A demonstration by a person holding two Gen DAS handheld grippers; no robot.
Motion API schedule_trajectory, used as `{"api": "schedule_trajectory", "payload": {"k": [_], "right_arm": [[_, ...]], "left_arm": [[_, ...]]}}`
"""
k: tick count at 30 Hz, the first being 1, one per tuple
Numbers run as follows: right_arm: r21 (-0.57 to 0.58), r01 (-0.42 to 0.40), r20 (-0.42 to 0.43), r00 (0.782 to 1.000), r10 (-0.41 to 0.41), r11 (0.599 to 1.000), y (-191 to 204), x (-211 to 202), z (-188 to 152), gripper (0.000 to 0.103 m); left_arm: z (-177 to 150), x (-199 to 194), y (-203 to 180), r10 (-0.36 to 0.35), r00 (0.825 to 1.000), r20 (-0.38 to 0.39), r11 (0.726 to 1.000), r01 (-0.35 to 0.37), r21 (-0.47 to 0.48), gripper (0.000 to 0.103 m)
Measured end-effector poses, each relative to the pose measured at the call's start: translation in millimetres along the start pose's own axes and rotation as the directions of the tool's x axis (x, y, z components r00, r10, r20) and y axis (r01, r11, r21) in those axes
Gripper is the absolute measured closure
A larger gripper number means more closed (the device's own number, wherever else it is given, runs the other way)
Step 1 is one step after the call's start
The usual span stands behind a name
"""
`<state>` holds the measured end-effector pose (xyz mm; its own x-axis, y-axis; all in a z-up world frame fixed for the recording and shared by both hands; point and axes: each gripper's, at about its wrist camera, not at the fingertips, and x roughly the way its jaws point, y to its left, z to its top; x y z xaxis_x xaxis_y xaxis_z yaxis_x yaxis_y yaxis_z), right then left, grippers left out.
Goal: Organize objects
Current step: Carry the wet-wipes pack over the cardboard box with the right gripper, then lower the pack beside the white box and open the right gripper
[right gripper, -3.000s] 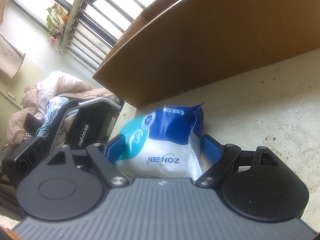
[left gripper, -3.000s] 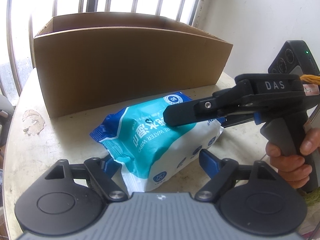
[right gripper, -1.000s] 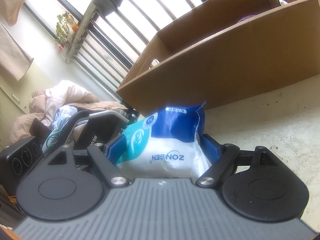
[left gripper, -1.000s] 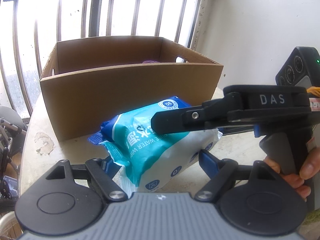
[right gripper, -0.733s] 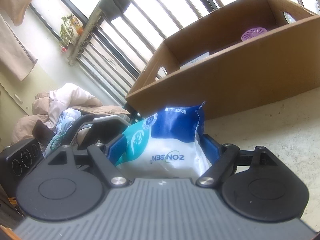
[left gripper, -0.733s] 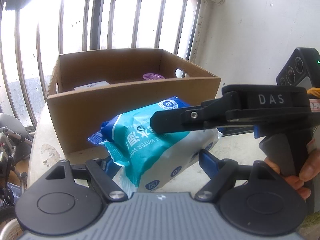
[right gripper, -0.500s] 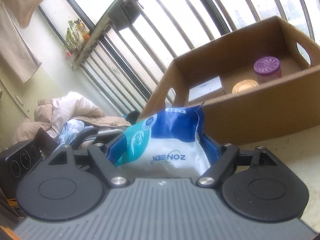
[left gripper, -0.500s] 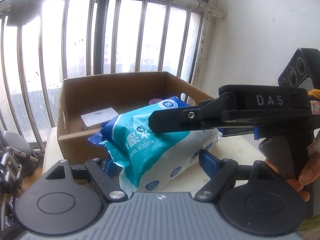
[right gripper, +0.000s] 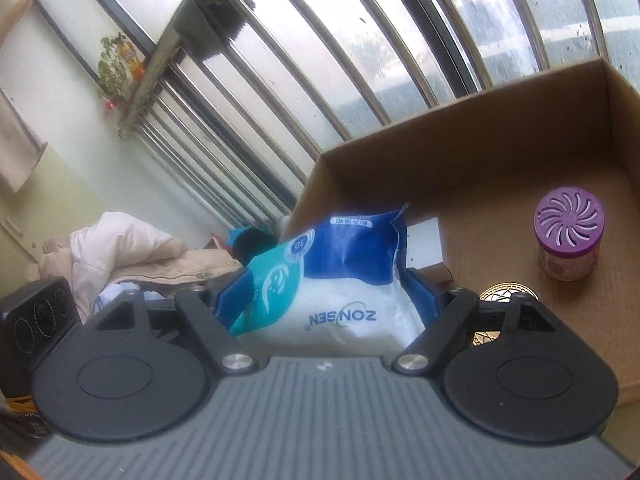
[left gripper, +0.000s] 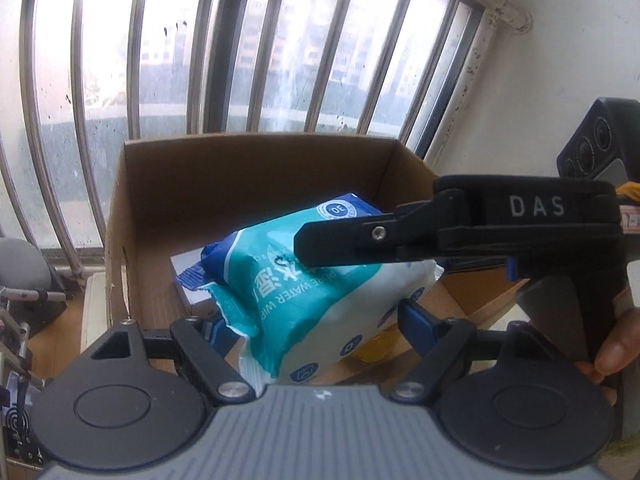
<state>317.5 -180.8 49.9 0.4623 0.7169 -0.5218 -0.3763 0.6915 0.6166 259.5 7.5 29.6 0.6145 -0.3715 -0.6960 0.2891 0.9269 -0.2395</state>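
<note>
Wipes pack, left view: the pack (left gripper: 320, 284) hangs in the air over the open box (left gripper: 256, 184), pinched from both ends.
Room, left view: barred window (left gripper: 224, 48) right behind the box, white wall (left gripper: 552, 60) to the right, some floor and clutter low on the left.
Pack look, left view: teal and white plastic with blue ends, round "30" badge, soft and a bit crumpled.
Left gripper: the left gripper (left gripper: 316, 324) has its blue pads clamped on the pack's near end.
Right gripper, left view: the right gripper (left gripper: 320, 246) reaches in from the right, top finger lying across the pack, a hand (left gripper: 612, 348) on its handle.
Box contents, left view: mostly hidden by the pack; a white carton (left gripper: 188, 276) peeks out under it.
Room, right view: same bars, plus a heap of pale bedding (right gripper: 132, 256) off to the left.
Right gripper, right view: pads squeezed on the pack's "ZONSEN" end (right gripper: 332, 276).
Box contents, right view: purple-lidded jar (right gripper: 568, 236) upright near the right wall, a gold round thing (right gripper: 500, 296) partly behind the finger, the white carton beside the pack.
</note>
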Motion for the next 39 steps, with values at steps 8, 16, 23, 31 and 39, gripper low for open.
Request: {"api": "schedule_trajectory", "payload": {"k": [8,16,23,31,39], "right_arm": [[0.181,0.029,-0.261,0.965,0.019,0.983,-59.2,70.1,28.4,0.020],[0.105,0.073,-0.343,0.939,-0.032,0.992,-54.5,100.5,37.6,0.016],[0.081,0.082,-0.359,0.932,-0.048,0.993,-54.6,120.2,49.3,0.014],[0.109,0.055,-0.367,0.930,-0.011,0.993,-65.4,142.0,55.9,0.014],[0.100,0.098,-0.453,0.891,-0.042,0.990,-72.8,147.2,56.1,0.011]], "left_arm": [[19.1,50.0,31.6,-0.037,0.976,-0.217,0.991,0.008,-0.130,0.020],[30.0,74.0,38.8,-0.011,0.956,-0.294,0.988,-0.035,-0.153,0.020],[37.3,82.2,50.7,-0.011,0.955,-0.297,0.979,-0.050,-0.196,0.020],[37.2,86.2,51.4,-0.010,0.948,-0.319,0.977,-0.058,-0.203,0.021],[31.4,79.6,43.1,-0.110,0.923,-0.369,0.966,0.012,-0.258,0.020]]}}
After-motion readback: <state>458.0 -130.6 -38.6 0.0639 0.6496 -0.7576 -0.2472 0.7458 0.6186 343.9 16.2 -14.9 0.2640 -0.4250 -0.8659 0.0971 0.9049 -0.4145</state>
